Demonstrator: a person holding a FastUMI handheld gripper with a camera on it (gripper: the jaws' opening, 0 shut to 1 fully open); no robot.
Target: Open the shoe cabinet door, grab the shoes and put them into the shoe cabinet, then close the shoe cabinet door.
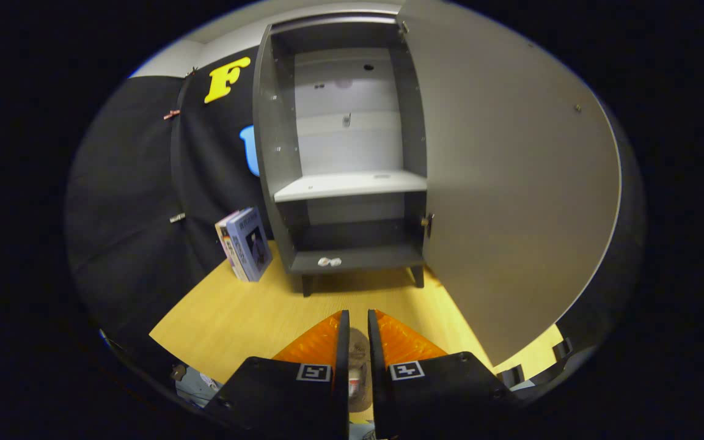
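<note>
Gripper view: gripper [358,327] narrowed, orange fingers [315,342] clamping a brownish shoe [359,366] between them. Ahead, shoe cabinet [346,183] standing with door [511,183] swung wide, shelf [352,184] bare, likely awaiting the shoe. Books [245,244] leaning beside it.

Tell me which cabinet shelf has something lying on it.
The bottom shelf: two small pale objects sit at its front edge. The white middle shelf looks bare. The tool is pinching a shoe.
</note>
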